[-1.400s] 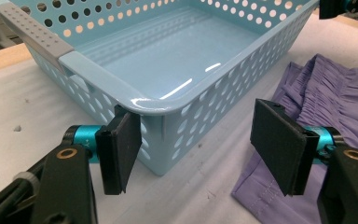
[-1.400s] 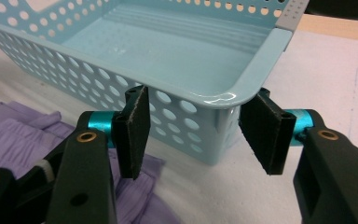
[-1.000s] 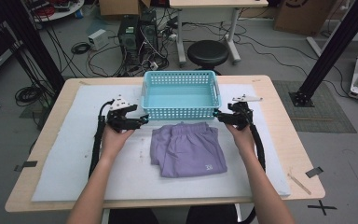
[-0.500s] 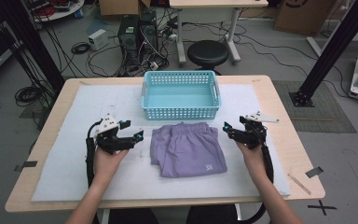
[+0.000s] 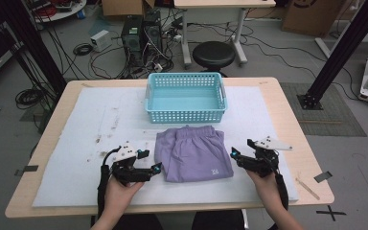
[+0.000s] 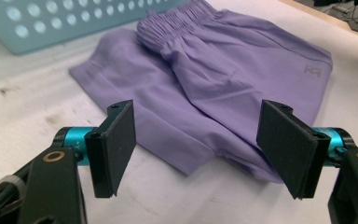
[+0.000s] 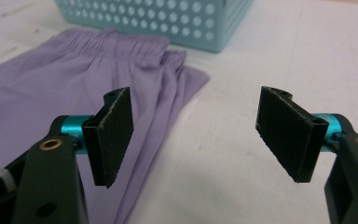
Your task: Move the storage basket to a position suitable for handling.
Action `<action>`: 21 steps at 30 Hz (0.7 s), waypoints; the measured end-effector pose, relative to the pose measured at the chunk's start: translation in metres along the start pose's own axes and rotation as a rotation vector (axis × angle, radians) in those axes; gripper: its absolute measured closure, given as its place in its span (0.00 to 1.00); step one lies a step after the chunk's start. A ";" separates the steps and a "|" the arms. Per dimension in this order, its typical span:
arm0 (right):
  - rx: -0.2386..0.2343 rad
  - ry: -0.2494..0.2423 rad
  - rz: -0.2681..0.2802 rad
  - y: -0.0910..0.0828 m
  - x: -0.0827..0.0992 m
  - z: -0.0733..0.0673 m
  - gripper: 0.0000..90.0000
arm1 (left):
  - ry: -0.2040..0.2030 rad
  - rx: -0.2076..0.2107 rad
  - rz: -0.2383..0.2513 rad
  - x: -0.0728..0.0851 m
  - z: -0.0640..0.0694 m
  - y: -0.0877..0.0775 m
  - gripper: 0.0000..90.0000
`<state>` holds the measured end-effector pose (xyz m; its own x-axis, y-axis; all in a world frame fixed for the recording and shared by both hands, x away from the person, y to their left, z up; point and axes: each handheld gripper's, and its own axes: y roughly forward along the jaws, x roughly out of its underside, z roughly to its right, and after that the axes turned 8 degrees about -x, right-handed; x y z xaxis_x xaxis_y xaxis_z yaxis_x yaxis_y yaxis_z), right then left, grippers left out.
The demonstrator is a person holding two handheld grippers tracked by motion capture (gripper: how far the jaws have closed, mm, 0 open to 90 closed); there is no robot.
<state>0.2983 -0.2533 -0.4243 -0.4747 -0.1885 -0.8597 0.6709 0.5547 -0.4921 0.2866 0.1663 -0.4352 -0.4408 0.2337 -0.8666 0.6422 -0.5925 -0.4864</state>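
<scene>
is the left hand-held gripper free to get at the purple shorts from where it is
Probably yes: the left hand-held gripper is open and faces the near corner of the shorts, with bare mat between and nothing in the way.

- The left tongs (image 5: 157, 167) sit low over the near left part of the surface, tips pointing right; in the left gripper view the jaws stand wide apart with nothing between them.
- The right tongs (image 5: 233, 154) sit at the near right, tips pointing left, jaws likewise spread wide and empty in the right gripper view.
- Both forearms enter from the bottom edge, each hand wrapped around its tool from below, a cable trailing back along the wrist.
</scene>
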 end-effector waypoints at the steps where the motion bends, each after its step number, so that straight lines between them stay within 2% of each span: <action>1: -0.015 0.014 -0.025 -0.001 0.006 -0.003 0.32 | -0.014 0.005 -0.012 0.001 0.002 0.001 0.32; 4: -0.035 0.025 -0.054 -0.002 0.012 -0.007 0.32 | -0.076 0.018 -0.063 0.004 0.008 0.005 0.32; 5: -0.044 0.024 -0.065 -0.002 0.014 -0.009 0.34 | -0.080 0.026 -0.083 0.005 0.012 0.007 0.32; 7: -0.073 0.028 -0.094 -0.003 0.019 -0.013 0.41 | -0.051 0.018 -0.118 0.007 0.021 0.011 0.35; 10: -0.112 0.035 -0.140 -0.002 0.023 -0.020 0.46 | -0.041 0.025 -0.169 0.009 0.030 0.020 0.36; 11: -0.125 0.029 -0.157 -0.001 0.024 -0.023 0.47 | -0.018 0.015 -0.182 0.010 0.032 0.022 0.37; 13: -0.138 0.033 -0.198 0.004 0.026 -0.027 0.49 | 0.011 -0.005 -0.181 0.009 0.034 0.024 0.39; 14: -0.143 0.037 -0.236 0.009 0.029 -0.027 0.52 | 0.013 -0.008 -0.184 0.008 0.034 0.025 0.43; 16: -0.139 0.036 -0.238 0.010 0.029 -0.028 0.54 | 0.008 -0.011 -0.182 0.008 0.031 0.024 0.45; 18: -0.138 0.043 -0.240 0.010 0.028 -0.028 0.61 | 0.012 -0.014 -0.179 0.009 0.028 0.023 0.55; 19: -0.137 0.037 -0.241 0.010 0.029 -0.028 0.64 | -0.006 -0.010 -0.176 0.009 0.027 0.023 0.59; 21: -0.167 0.034 -0.245 0.011 0.028 -0.029 0.76 | -0.003 -0.007 -0.183 0.008 0.025 0.023 0.64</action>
<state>0.2754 -0.2290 -0.4502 -0.6317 -0.3075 -0.7116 0.4322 0.6223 -0.6526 0.2818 0.1352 -0.4508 -0.5524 0.3346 -0.7635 0.5556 -0.5349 -0.6365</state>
